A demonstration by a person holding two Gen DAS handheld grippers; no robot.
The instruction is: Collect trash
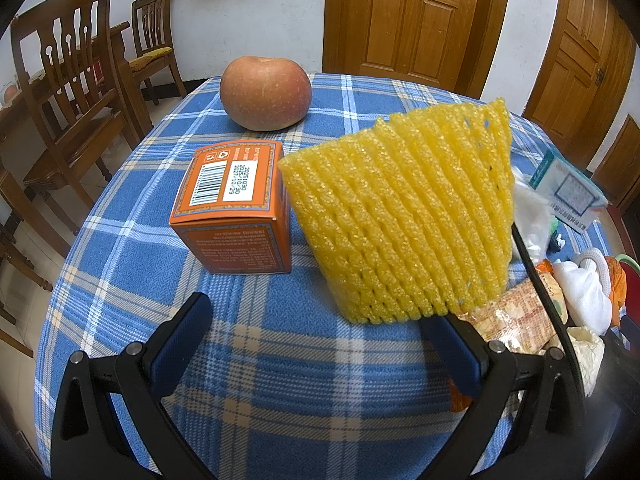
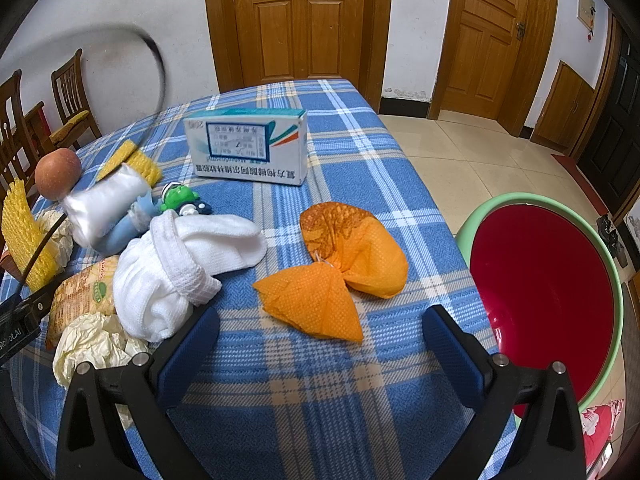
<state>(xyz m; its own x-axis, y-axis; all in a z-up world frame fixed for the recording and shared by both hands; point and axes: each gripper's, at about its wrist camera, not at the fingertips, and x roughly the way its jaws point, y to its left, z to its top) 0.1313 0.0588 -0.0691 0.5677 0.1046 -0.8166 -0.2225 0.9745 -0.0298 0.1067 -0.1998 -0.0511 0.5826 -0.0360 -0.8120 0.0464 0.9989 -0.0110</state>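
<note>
My left gripper [image 1: 316, 320] is open over the blue plaid tablecloth [image 1: 280, 380]. A yellow foam fruit net [image 1: 404, 216] stands just ahead of its right finger, apart from the pads. An orange carton [image 1: 234, 206] and an apple [image 1: 266, 92] lie beyond. My right gripper [image 2: 320, 328] is open, with an orange wrapper [image 2: 340, 268] lying just ahead between its fingers. Left of it are a white sock bundle [image 2: 180, 264], crumpled paper [image 2: 92, 344], a snack packet [image 2: 80, 292] and a white plastic wrapper [image 2: 104, 208].
A red basin with a green rim [image 2: 548, 296] sits off the table's right edge. A white medicine box [image 2: 248, 146] and a green toy [image 2: 180, 198] are on the table. Wooden chairs [image 1: 68, 100] stand at the left. Doors are behind.
</note>
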